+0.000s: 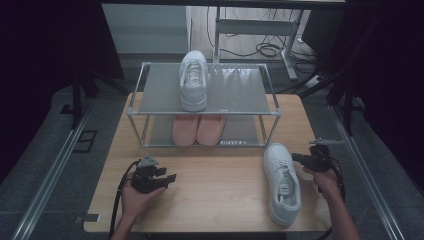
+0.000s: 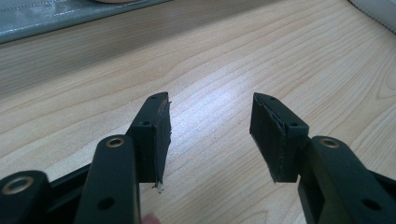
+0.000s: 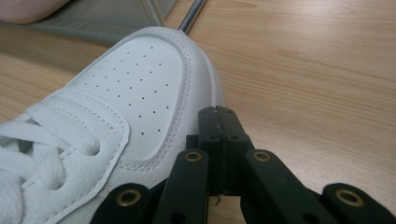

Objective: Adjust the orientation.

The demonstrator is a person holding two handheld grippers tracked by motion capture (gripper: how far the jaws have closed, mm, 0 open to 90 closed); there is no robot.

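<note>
A white sneaker (image 1: 282, 182) lies on the wooden table (image 1: 220, 190) at the right, toe toward the rack. Its perforated toe (image 3: 140, 88) sits just left of my right gripper (image 3: 219, 114), whose jaws are pressed together with nothing between them. In the high view my right gripper (image 1: 299, 158) points left at the shoe's toe side, close beside it. A second white sneaker (image 1: 193, 80) stands on the top shelf of the metal rack (image 1: 150, 95). A pink pair (image 1: 197, 130) rests on the lower shelf. My left gripper (image 1: 170, 176) hovers over bare table at the left, open (image 2: 210, 116) and empty.
The rack's lower shelf edge (image 2: 70, 16) lies beyond my left gripper. A rack leg (image 3: 189, 18) stands just past the sneaker's toe. Table edges run near both hands. Cables (image 1: 265, 50) and a desk frame (image 1: 255, 27) sit on the floor behind the rack.
</note>
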